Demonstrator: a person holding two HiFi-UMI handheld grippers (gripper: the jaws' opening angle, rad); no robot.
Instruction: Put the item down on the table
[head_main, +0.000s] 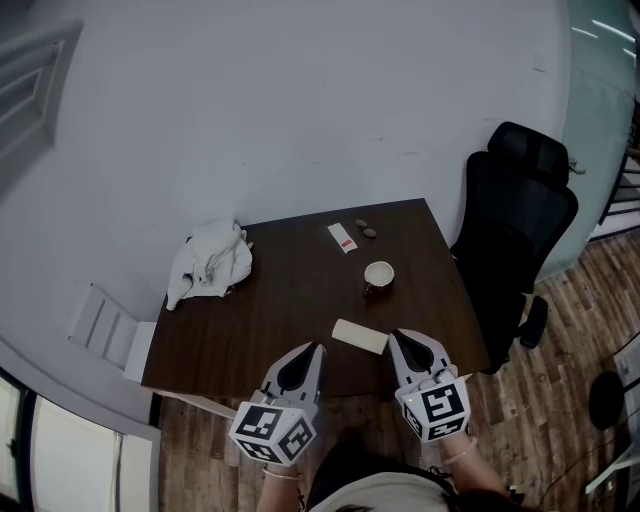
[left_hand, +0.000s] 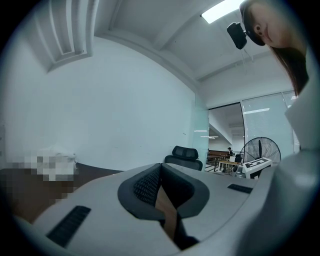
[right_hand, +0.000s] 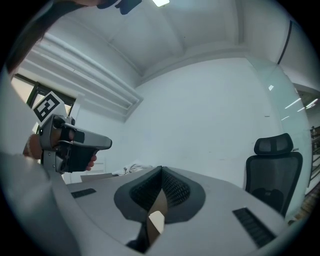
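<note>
Now beige block on table, near right gripper jaws

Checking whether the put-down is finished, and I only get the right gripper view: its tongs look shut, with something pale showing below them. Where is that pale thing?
Observer: In the head view, a pale beige flat rectangular piece lies on the dark brown wooden table, beside the tip of the right gripper.
Operator: And the other hand?
Observer: Its own view shows the left gripper with tongs together and nothing between them.
Operator: Anything close to the piece?
Observer: A small round white cup stands farther back on the table, apart from it.
</note>
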